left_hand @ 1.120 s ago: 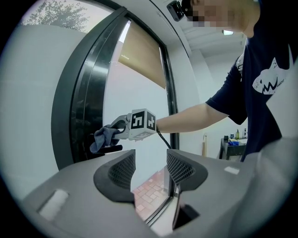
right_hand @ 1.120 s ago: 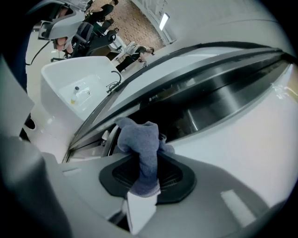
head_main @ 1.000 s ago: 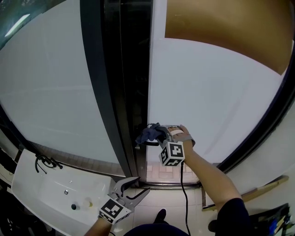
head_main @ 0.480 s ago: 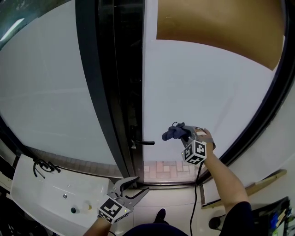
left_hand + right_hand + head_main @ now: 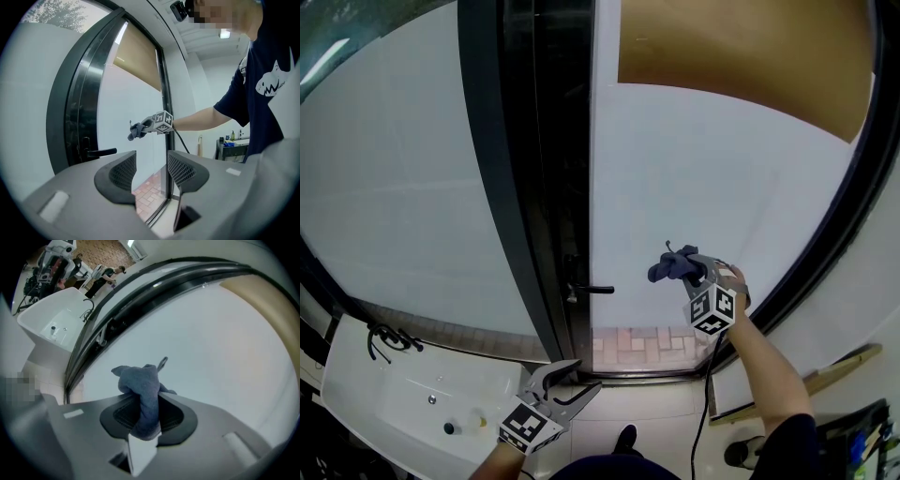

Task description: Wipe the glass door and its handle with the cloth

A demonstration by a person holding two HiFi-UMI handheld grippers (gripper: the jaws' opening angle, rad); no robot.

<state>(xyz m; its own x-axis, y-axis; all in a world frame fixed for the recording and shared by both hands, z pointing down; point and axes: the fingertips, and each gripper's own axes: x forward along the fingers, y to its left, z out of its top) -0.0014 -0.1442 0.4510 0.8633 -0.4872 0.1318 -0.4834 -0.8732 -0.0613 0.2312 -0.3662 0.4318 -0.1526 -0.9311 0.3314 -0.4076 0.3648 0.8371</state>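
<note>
Right gripper (image 5: 688, 271) pinches cloth (image 5: 145, 394) between jaws (bunch protrudes toward glass door (image 5: 722, 187)); left gripper (image 5: 151, 169) jaws spread.

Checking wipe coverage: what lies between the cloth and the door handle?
Nothing but bare glass door between cloth and handle, per the head view.

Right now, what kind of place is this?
Probably a washroom, or a mock-up of one: a white sink with a tap beside a frosted glass door with a black handle.
</note>
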